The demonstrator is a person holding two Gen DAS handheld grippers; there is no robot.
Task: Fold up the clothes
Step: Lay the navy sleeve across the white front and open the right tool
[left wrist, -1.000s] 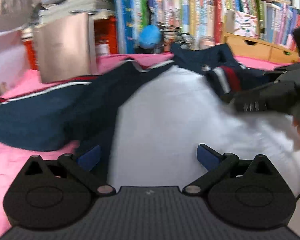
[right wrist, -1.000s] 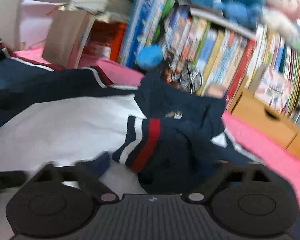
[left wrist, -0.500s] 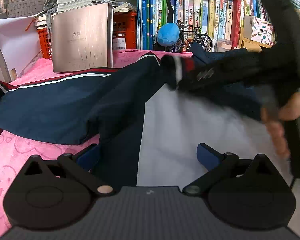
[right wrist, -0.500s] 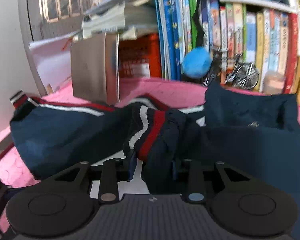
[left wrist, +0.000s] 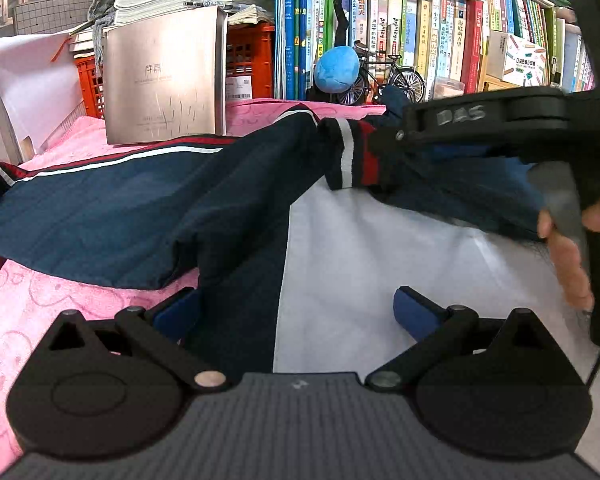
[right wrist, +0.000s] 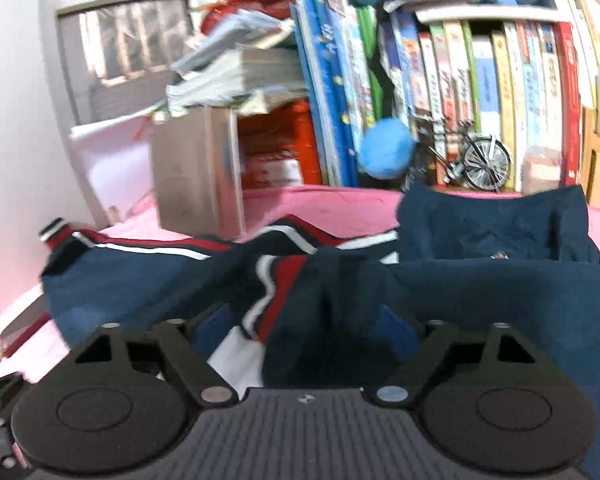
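One striped cuff (right wrist: pixel 274 292) between the right gripper's (right wrist: pixel 304 320) parted jaws.

The right wrist view is blurred; the jacket (right wrist: pixel 480 288) runs off its right edge, hiding the claw's right pad.

Navy/white jacket (left wrist: pixel 148 204) w/ red+white striped cuff (left wrist: pixel 352 156), pink towel (left wrist: pixel 28 320), blue plush ball (left wrist: pixel 337 69).
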